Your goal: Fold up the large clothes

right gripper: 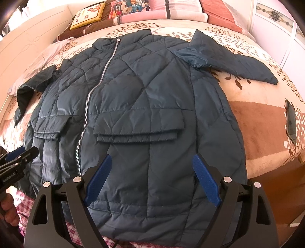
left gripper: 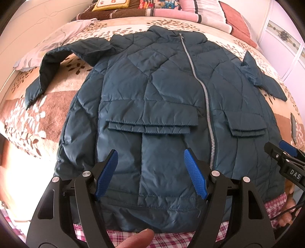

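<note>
White letters "DAS" on the black side of the right gripper [left gripper: 286, 152], seen from the left wrist. White word "GenRobot.AI" on the black side of the left gripper [right gripper: 21, 154], seen from the right wrist.

Big dark teal quilted puffy jacket [left gripper: 152, 106] lying flat, front up, on the soft cream and brown leaf-print bed blanket [left gripper: 38, 118]. Collar pointing away toward the pile of bright pillows [left gripper: 171, 9], bottom hem nearest the cameras, long way running near to far. Silver zipper [left gripper: 207, 114] closed, slanting up the front. Sleeves spread out to both sides. Two flap pockets [right gripper: 139, 126] on the front, flaps down, insides hidden.

Left gripper held above the hem, blue pads wide apart, nothing between them. Right gripper [right gripper: 152, 158] the same, wide apart and empty.

Dark flat phone [right gripper: 291, 122] on the blanket, well apart from the jacket.
</note>
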`<move>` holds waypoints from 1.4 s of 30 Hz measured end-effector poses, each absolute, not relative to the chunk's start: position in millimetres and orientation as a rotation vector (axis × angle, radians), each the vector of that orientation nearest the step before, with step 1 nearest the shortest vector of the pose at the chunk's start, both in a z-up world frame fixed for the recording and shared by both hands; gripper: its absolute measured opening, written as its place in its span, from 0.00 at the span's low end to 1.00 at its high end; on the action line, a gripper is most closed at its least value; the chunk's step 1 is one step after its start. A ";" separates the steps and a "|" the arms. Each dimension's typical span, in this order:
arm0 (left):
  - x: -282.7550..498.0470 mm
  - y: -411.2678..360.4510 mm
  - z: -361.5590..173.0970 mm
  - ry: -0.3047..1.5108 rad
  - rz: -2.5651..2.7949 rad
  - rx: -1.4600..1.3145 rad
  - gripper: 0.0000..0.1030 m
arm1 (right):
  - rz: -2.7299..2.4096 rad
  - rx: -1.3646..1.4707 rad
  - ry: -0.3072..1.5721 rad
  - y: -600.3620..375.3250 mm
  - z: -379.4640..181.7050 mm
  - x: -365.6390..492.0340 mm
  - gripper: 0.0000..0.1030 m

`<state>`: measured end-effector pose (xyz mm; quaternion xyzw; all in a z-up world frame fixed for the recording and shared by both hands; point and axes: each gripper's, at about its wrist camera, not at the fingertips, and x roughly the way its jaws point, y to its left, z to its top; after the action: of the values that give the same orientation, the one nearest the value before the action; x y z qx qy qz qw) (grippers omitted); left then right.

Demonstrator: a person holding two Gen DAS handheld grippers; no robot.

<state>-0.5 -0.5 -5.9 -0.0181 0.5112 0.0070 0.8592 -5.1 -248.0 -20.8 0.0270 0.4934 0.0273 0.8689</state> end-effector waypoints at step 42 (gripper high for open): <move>1.0 -1.8 -6.3 1.081 0.015 -0.032 0.69 | 0.024 0.098 1.048 -261.9 -24.0 -2.1 0.82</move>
<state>1.0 -1.8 -6.3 -0.0153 0.5146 0.0072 0.8573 -2.1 -261.9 -24.0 0.0466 0.5001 0.0112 0.8646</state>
